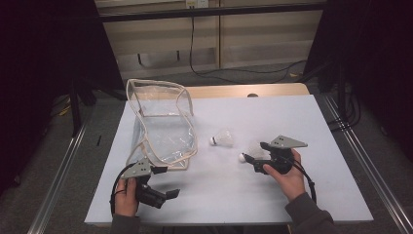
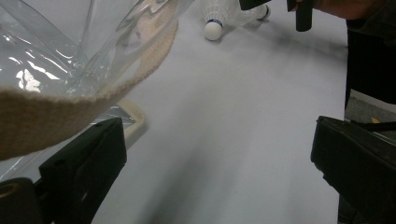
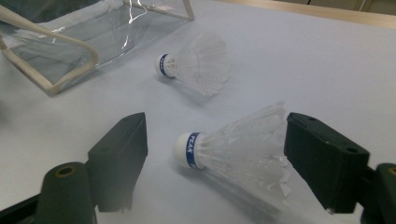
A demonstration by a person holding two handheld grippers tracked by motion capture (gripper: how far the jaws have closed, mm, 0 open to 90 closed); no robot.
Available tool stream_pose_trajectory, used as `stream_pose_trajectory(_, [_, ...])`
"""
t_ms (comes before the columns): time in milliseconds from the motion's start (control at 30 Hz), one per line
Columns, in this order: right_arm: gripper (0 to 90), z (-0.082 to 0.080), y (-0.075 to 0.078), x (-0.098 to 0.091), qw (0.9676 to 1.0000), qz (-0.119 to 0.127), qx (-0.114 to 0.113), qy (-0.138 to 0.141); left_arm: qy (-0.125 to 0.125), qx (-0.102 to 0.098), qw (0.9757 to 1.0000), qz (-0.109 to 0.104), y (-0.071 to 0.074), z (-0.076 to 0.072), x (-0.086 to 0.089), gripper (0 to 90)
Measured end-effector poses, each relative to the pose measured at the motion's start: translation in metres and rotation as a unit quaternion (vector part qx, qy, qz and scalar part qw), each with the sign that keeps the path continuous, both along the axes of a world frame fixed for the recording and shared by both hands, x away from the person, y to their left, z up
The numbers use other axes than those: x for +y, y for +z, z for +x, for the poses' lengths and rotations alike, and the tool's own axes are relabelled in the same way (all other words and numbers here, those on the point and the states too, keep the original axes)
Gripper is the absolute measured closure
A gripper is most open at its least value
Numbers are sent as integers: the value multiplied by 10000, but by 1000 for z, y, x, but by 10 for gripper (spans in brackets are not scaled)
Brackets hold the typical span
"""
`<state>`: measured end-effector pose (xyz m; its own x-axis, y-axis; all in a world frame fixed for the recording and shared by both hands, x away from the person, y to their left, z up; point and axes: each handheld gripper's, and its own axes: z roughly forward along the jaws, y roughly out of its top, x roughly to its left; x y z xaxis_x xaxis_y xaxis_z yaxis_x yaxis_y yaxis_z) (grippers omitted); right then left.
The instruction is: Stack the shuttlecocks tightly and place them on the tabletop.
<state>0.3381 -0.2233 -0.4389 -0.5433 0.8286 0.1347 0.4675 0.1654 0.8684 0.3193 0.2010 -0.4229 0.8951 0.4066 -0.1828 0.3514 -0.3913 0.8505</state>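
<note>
A white shuttlecock with a blue band lies on its side between the jaws of my right gripper; the jaws stand open on either side of it, the cork clear of the near jaw. In the high view that shuttlecock and right gripper are right of centre. A second shuttlecock lies a little farther off. A clear bag with cream trim stands open at the left. My left gripper is open at the bag's near corner, the bag's strap draped above one jaw.
A white mat covers the table, with a wooden edge at the far side. Metal rails run along both sides, and cables lie on the floor beyond. Bare mat lies between the two hands.
</note>
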Motion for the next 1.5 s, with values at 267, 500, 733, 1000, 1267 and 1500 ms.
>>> stream_pose_trajectory(267, [297, 1, -2, 1, 10000, 35, 76, 45, -5, -16, 10000, -3, 0, 0, 0, 35])
stream_pose_trajectory(500, [424, 1, -1, 4, 9997, 83, 68, 199, -14, -27, 10000, -10, 0, 0, 0, 35])
stream_pose_trajectory(733, [532, 1, 2, 9, 9993, 80, 89, 361, -15, -21, 10000, -7, 0, 1, 0, 35])
stream_pose_trajectory(1000, [686, 2, 3, 12, 9985, 78, 137, 531, -25, -18, 10000, 3, 0, 1, 0, 35])
stream_pose_trajectory(1267, [796, 3, 3, 12, 9981, 75, 214, 576, -27, -29, 10000, -10, 0, 0, 0, 35])
stream_pose_trajectory(1500, [852, 4, 2, 12, 9976, 96, 334, 604, -29, -33, 10000, 1, 0, 1, -1, 35])
